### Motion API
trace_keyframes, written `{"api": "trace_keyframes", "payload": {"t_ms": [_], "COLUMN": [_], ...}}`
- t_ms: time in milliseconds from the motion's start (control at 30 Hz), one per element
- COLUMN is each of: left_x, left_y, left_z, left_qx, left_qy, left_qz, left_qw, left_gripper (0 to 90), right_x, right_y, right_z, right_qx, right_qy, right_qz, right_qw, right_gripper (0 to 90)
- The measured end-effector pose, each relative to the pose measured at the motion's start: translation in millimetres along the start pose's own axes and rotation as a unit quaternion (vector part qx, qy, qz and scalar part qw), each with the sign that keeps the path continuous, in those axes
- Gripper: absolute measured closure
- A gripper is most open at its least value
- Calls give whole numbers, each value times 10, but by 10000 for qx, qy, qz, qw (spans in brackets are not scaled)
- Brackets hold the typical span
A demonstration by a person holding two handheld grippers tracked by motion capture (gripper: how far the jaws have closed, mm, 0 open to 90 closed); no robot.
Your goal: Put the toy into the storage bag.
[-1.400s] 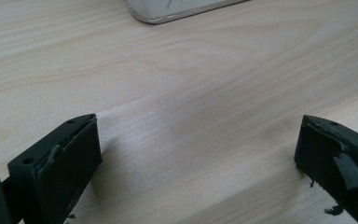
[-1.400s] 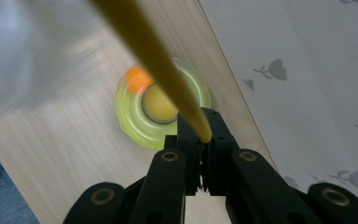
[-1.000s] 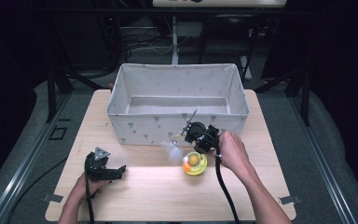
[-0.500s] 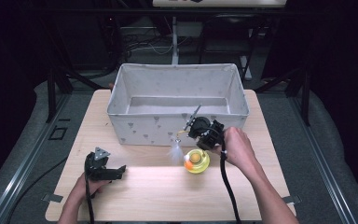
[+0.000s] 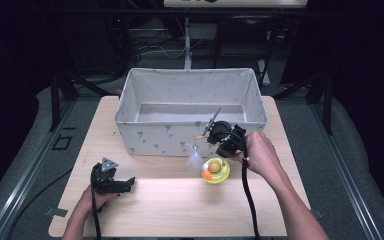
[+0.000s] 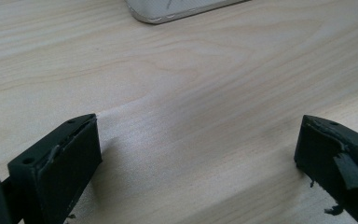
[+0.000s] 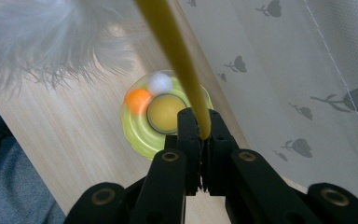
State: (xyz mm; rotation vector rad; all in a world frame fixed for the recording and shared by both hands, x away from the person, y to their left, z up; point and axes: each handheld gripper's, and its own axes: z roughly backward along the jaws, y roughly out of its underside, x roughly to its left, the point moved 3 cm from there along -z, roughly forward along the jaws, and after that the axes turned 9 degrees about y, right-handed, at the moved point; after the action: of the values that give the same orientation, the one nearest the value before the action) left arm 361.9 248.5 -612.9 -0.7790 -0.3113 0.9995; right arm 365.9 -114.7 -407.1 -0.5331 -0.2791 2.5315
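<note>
High view. Right tongs [image 5: 207, 134]: closed on the thin yellow stem [image 5: 200, 138] of a cat toy; its feather tuft [image 5: 195, 160] hangs below the tips, and the toy's green disc base [image 5: 216, 171] with balls sits on the table [image 5: 180, 210] just under and toward the person from the tongs. Stem axis: runs from the base up to the tongs, leaning toward the fabric bin [image 5: 145, 140]. The bin's near wall stands immediately beyond the tips; its open top lies up and past them, so a lift has to clear that rim. Left tongs [image 5: 125, 184]: resting low on the table, well apart from the toy; the right hand [image 5: 260, 152] is the nearer by far. Bare table lies between the two tongs.

Left gripper view. Left tongs [image 6: 196, 154]: jaws wide apart, nothing between them, bare wood ahead; a bin corner [image 6: 177, 9] far forward.

Right gripper view. Right tongs [image 7: 199, 126]: jaws pinched tight on the stem [image 7: 177, 51], which rises past the tips. Disc base [image 7: 144, 130] directly ahead, feather [image 7: 42, 42] at upper left, bin wall [image 7: 307, 70] close on the right.
</note>
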Motion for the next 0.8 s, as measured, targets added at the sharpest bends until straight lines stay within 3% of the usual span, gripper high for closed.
{"api": "trace_keyframes", "payload": {"t_ms": [800], "left_x": [-1], "left_y": [2], "left_z": [2], "left_qx": [2], "left_qy": [-5], "left_qz": [-4], "left_qw": [10000], "left_gripper": [3], "right_x": [-190], "right_y": [34], "right_z": [209], "right_qx": [119], "right_qy": [-243], "right_qz": [-45], "right_qw": [9996], "right_gripper": [881]}}
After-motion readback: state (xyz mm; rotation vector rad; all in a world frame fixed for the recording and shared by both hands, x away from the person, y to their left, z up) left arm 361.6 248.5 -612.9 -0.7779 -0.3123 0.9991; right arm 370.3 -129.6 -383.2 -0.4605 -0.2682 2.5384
